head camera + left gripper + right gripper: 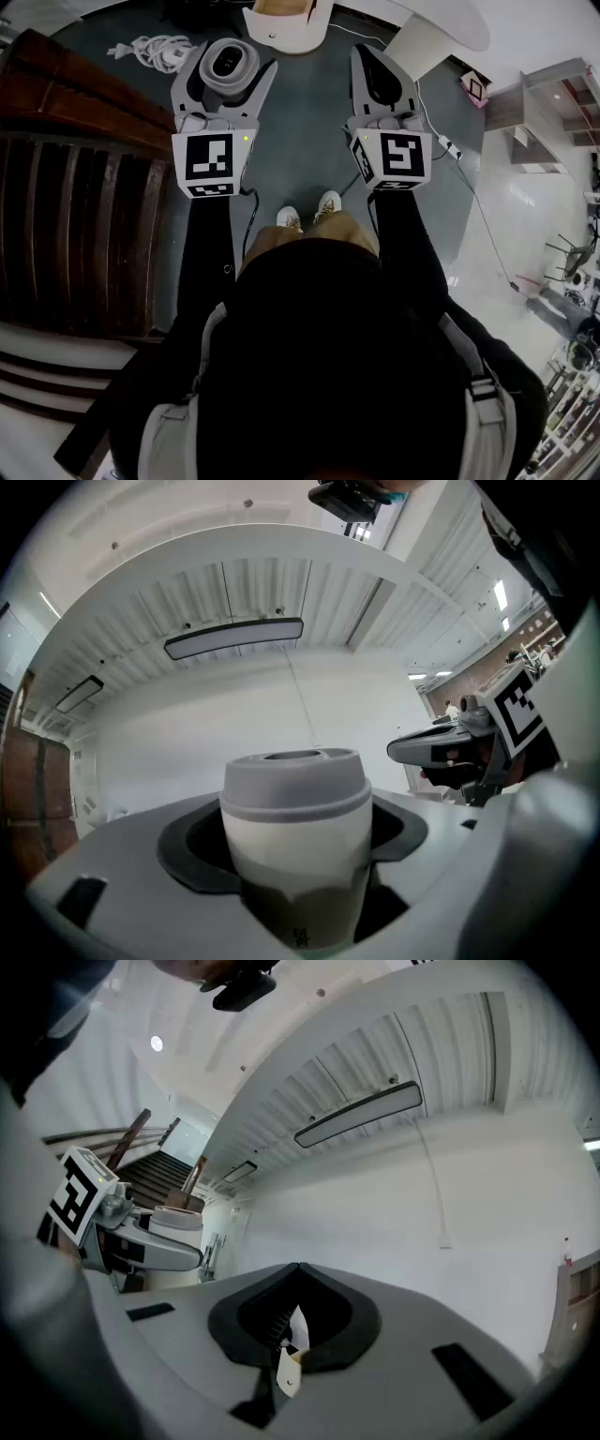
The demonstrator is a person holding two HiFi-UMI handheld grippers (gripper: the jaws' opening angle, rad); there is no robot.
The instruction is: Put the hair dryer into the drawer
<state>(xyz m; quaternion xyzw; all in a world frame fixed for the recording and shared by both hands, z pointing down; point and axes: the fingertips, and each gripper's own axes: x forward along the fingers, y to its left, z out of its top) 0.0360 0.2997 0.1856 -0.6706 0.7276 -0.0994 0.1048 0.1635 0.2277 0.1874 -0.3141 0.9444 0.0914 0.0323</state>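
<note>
The left gripper [231, 67] has its jaws wide and squeezing the round white hair dryer with a grey end [294, 817], holding it up above the dark floor [309, 150]. The right gripper [375, 61] has its jaws closed together with nothing in them. No drawer shows in any view, so the hair dryer probably has a way to go. It looks smooth and round, so I think it could slide out and fall if the gripper tips or bumps something
</note>
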